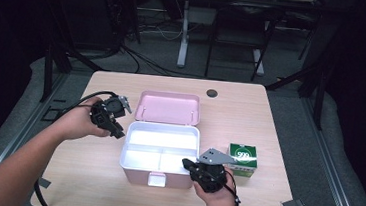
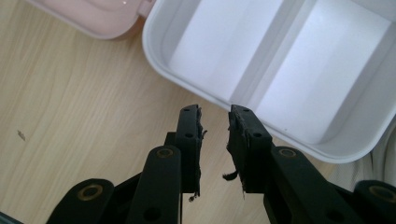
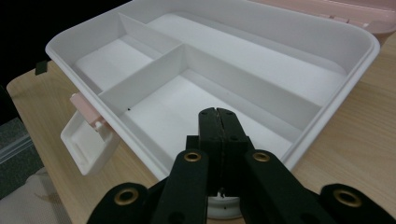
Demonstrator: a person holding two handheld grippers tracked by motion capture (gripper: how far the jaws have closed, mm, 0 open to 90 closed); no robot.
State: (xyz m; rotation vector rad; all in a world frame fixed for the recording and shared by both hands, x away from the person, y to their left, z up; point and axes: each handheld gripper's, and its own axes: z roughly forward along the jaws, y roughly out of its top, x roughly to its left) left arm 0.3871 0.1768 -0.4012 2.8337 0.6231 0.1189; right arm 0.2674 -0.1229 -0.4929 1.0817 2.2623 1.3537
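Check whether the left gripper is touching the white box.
Apart. In the left gripper view the left gripper has parted jaws with nothing between them, and bare table shows between their tips and the white box rim.

Dim surroundings, overhead light, glare in white tray (image 1: pixel 161 139), slightly soft focus

Box (image 1: pixel 160 154): white tray with a pink outside, rounded corners, standing open and level at the middle of the counter.
Compartments: one long one at the far side, two smaller ones at the near side, all bare.
Lid (image 1: pixel 168 107): pink, hinged at the far edge, folded back flat.
Latch (image 1: pixel 156 180): white, at the near wall, hanging open.
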